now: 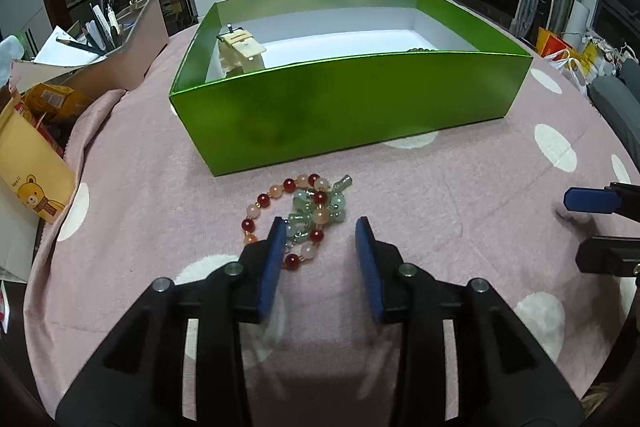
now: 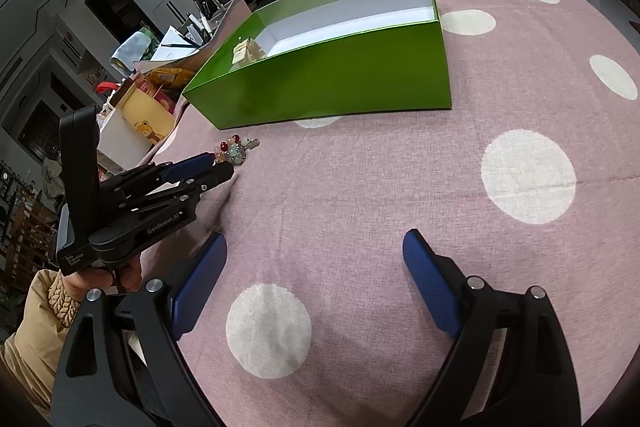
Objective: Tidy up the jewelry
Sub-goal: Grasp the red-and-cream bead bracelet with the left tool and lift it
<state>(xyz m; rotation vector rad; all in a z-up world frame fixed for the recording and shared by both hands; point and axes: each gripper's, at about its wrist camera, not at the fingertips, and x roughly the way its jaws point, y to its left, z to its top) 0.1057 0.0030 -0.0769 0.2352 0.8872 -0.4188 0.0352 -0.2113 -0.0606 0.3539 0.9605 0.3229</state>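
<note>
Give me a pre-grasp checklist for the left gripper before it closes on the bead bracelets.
1. Left gripper open: ok, a wide gap shows between the fingers.
2. Bead bracelets centred in the gap: not ok, the pile sits toward the left finger, which overlaps some beads.
3. Bracelets separated: not ok, the red-and-peach strand and the green strand lie tangled together.
4. Green box open for the drop: ok, no lid, white floor visible.
5. Right gripper out of the way: ok, open over bare tablecloth, off to the side.
6. Fingers low enough to reach the beads: cannot tell.
</note>
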